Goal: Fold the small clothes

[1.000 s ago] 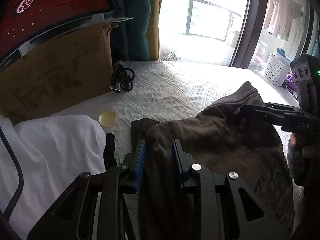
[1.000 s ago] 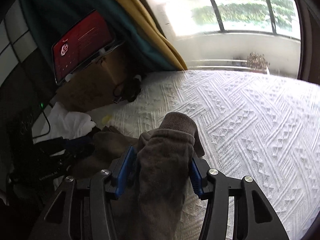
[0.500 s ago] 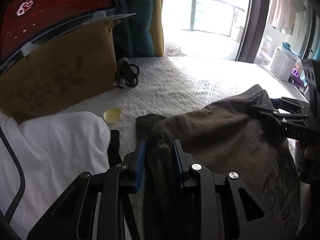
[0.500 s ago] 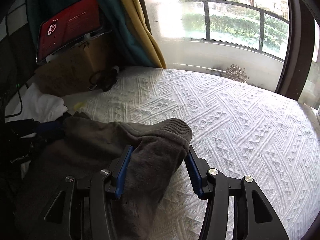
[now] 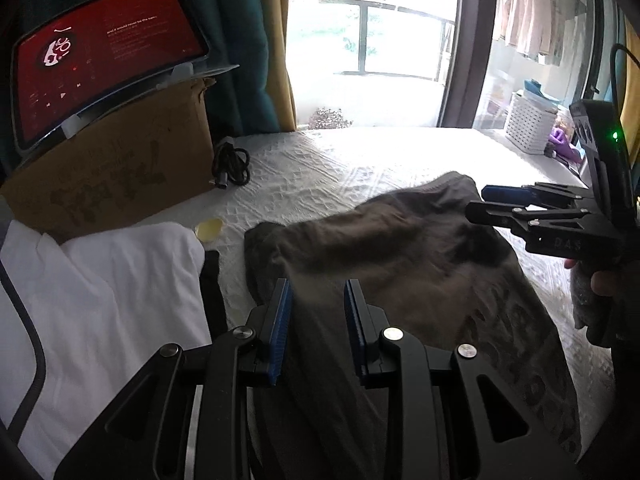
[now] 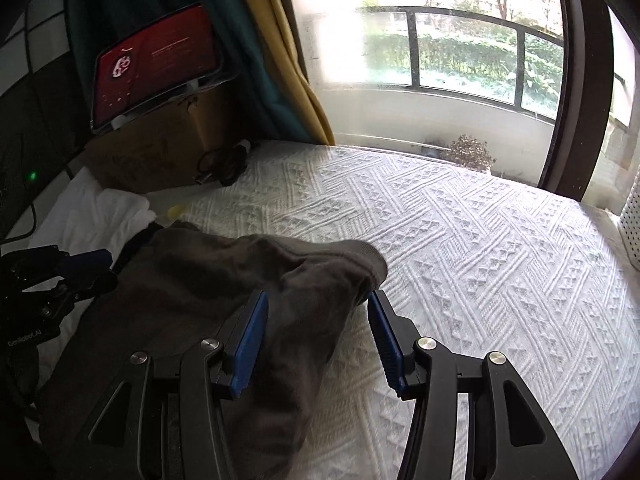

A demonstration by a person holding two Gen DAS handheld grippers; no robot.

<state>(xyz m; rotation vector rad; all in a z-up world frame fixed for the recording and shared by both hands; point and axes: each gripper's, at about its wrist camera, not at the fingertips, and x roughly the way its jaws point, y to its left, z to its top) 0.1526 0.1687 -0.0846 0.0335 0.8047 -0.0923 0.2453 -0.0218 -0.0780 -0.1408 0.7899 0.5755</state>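
Note:
A dark grey-brown garment (image 5: 400, 248) with printed letters hangs stretched between both grippers over the white bed cover (image 6: 480, 240). My left gripper (image 5: 316, 284) is shut on one bunched edge, the cloth filling the gap between its blue pads. In the right wrist view it shows as a black frame at the left (image 6: 108, 268). My right gripper (image 6: 318, 296) is shut on the other end of the garment (image 6: 200, 272), by a ribbed hem. From the left wrist view the right gripper (image 5: 478, 200) sits at the garment's far right corner, held by a hand.
A white cloth (image 5: 100, 280) lies at the left with a black item (image 5: 210, 280) beside it. Behind stand a cardboard box (image 5: 120, 176) bearing a red-screen tablet (image 5: 104, 68), a coiled black cable (image 5: 232, 164) and a small yellow disc (image 5: 209, 227). A white basket (image 5: 528, 124) stands far right.
The two grippers have drawn apart, and the garment now spans wider and flatter between them. The hem in the right gripper, bunched upright before, now leans left.

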